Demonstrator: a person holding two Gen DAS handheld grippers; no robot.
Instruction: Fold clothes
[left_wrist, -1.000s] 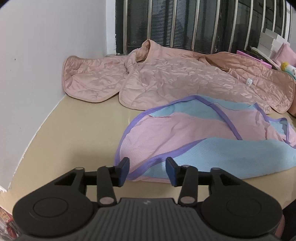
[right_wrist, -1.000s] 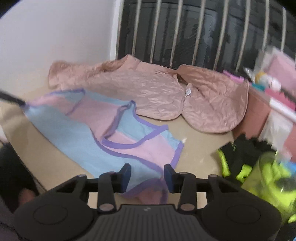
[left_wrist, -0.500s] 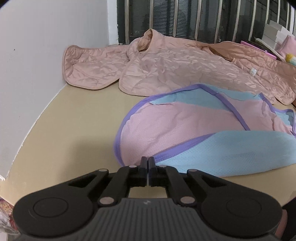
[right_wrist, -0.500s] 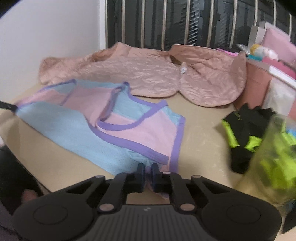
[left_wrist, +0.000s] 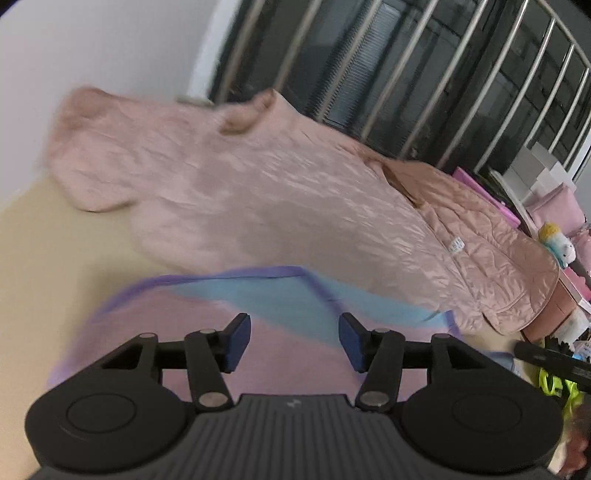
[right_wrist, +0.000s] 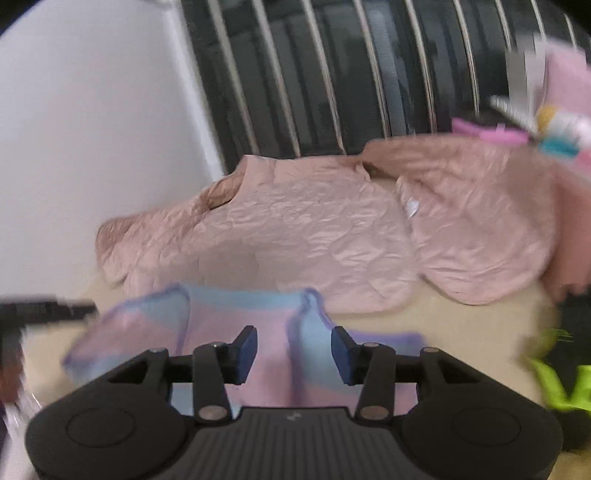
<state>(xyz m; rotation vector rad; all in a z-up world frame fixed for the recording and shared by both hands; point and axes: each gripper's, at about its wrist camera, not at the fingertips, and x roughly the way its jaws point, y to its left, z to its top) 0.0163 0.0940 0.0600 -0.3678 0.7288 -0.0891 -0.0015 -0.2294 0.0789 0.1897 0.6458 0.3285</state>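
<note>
A pink and light-blue mesh top with purple trim (left_wrist: 280, 325) lies folded over on the beige tabletop (left_wrist: 55, 251); the right wrist view shows the same top (right_wrist: 273, 328) just beyond the fingers. My left gripper (left_wrist: 293, 343) hovers open above its pink part, nothing between the blue pads. My right gripper (right_wrist: 293, 350) is open too, over the top's near edge, holding nothing. Both views are motion-blurred. Each gripper shows in the other's view as a dark bar at the frame edge.
A quilted pink jacket (left_wrist: 295, 192) is spread behind the top, against a barred window (left_wrist: 406, 74). A black and neon-yellow garment (right_wrist: 561, 384) lies at the right. Pink boxes and a plush toy (left_wrist: 557, 243) crowd the far right. A white wall (right_wrist: 92, 129) borders the left.
Both grippers, shut on the top's near hem half a second ago, have carried it forward over the garment and now stand open; the top lies folded shorter.
</note>
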